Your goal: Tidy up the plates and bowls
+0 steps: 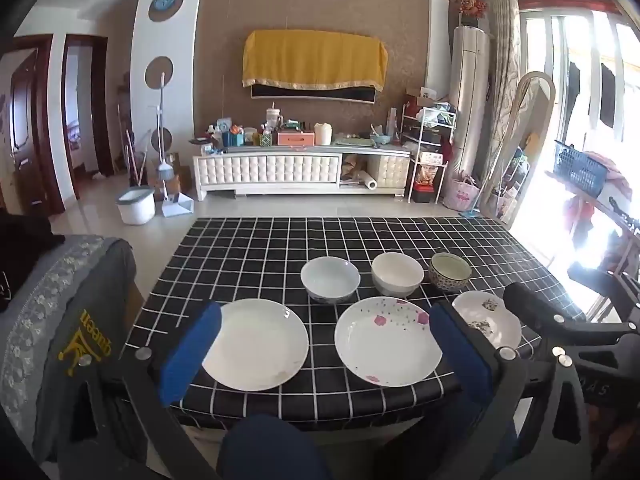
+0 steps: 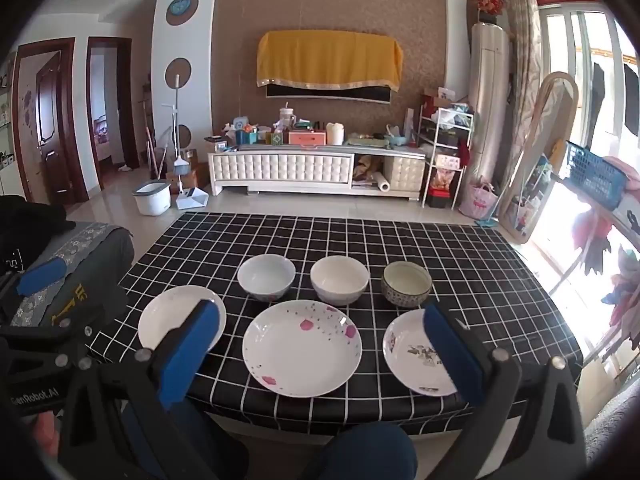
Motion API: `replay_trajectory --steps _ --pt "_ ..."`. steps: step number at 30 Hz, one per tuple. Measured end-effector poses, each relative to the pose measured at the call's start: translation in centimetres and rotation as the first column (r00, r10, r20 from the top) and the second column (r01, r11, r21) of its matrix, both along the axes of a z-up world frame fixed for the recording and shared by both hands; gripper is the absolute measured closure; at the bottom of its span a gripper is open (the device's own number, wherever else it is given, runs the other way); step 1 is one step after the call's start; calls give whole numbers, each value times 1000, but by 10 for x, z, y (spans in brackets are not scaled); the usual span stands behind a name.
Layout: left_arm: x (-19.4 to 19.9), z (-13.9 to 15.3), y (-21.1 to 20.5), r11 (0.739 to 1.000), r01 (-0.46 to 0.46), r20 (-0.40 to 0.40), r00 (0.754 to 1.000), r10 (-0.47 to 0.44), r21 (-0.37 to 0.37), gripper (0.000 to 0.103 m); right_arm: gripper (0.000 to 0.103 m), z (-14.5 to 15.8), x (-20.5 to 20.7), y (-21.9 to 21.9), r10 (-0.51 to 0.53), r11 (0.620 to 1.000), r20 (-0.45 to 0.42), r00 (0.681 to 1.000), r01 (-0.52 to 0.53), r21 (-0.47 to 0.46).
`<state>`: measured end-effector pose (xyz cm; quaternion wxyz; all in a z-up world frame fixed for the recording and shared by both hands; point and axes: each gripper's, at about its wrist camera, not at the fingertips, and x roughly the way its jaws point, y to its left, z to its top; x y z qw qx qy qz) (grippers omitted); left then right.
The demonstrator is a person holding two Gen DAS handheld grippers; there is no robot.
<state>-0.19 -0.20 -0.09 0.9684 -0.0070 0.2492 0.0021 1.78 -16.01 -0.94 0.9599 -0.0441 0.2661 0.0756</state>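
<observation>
On the tabletop (image 2: 480,264), 3 bowls (image 2: 340,280) sit at 12 o'clock of 3 plates (image 2: 302,348), unstacked; left gripper (image 1: 324,344) and right gripper (image 2: 320,348) hover, jaws apart, empty, likely ready for stacking.

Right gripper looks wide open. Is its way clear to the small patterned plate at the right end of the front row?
Probably yes. The right gripper is open and empty, the patterned plate lies flat by the table's near edge, unstacked, and only the patterned bowl stands behind it.
</observation>
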Motion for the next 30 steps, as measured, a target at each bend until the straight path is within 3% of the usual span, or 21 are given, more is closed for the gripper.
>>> replay_trajectory --steps 5,10,30 --pt "5 -2 -2 1000 9 -46 999 -10 -24 0 0 0 1 0 -2 1000 -9 1000 2 -4" --pt "6 -2 5 999 9 -40 999 -11 -53 0 0 0 0 -2 -4 1000 -1 1000 4 3" --pt "6 -2 4 999 16 -50 999 -18 -40 0 0 -1 1 -3 -6 1000 -13 1000 6 3"
